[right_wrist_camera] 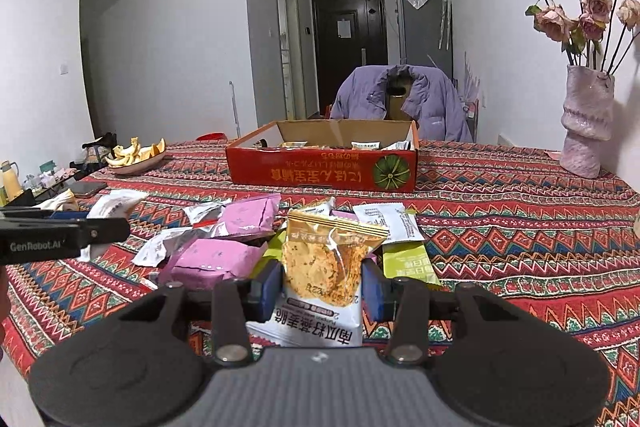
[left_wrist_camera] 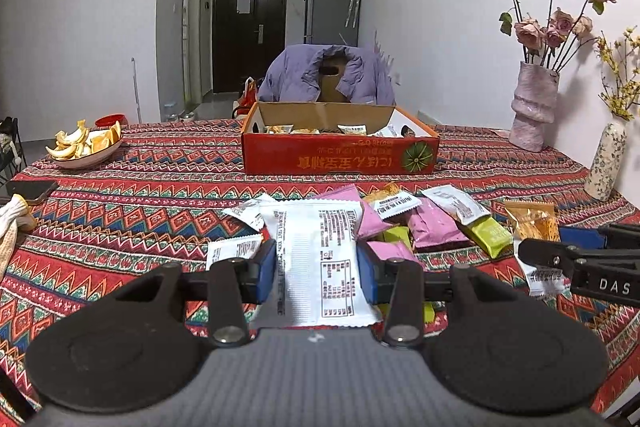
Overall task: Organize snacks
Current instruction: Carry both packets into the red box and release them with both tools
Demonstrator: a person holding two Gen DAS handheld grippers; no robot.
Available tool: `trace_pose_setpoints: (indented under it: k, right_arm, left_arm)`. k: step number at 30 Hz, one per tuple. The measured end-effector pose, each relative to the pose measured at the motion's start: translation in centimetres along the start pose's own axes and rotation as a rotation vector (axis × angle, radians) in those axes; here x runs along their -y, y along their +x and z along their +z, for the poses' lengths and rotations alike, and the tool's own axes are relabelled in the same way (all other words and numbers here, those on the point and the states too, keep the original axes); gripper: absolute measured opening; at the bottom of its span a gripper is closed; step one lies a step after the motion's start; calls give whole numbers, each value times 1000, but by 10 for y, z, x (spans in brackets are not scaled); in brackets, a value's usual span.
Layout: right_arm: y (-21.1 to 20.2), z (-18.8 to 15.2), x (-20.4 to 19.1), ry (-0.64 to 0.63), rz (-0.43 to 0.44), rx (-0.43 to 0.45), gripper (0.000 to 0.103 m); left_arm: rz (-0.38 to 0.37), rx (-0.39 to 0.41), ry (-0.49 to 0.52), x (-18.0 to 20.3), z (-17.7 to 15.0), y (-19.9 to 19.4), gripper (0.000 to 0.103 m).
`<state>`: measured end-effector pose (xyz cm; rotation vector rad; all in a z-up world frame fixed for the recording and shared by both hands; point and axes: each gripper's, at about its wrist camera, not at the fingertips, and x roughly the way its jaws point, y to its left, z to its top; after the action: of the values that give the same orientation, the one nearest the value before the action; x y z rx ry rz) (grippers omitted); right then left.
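My left gripper point(left_wrist_camera: 316, 273) is shut on a white snack packet point(left_wrist_camera: 316, 259), printed side up, held over the pile. My right gripper point(right_wrist_camera: 322, 285) is shut on a gold-topped cracker packet point(right_wrist_camera: 328, 259) with a white bottom. Loose snacks lie on the tablecloth: pink packets point(right_wrist_camera: 244, 217), green packets point(left_wrist_camera: 490, 235) and white packets point(right_wrist_camera: 386, 221). The open red cardboard box point(left_wrist_camera: 340, 155) stands beyond the pile and holds several packets; it also shows in the right wrist view point(right_wrist_camera: 320, 169). The right gripper's arm shows at the right of the left wrist view point(left_wrist_camera: 580, 263).
A plate of orange peel point(left_wrist_camera: 84, 145) and a phone point(left_wrist_camera: 30, 189) lie at the left. A pink vase with dried roses point(left_wrist_camera: 534, 107) and a floral vase point(left_wrist_camera: 606, 163) stand at the right. A chair with a purple jacket point(left_wrist_camera: 328, 75) is behind the table.
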<state>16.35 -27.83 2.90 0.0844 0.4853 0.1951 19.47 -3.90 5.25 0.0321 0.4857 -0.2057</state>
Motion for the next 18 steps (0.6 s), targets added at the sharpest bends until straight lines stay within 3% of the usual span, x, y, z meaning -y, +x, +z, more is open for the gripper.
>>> trace_pose_setpoints:
  k: [5,10,14,18]
  right_arm:
    - [18,23,8,10,71,-5,42]
    - [58,86,21,-20,180,7,42]
    - [118,148,35,-17,228,-10,42]
    - [206,204,49,25,239,-71,42]
  left_arm:
    - [-23,7,-5,-7,30,27,42]
    - [-55,14,-17,-26,94,86,42]
    - [-35,1,4,-37,148,151,42]
    - [-25,-80,-21,-49,190,226,42]
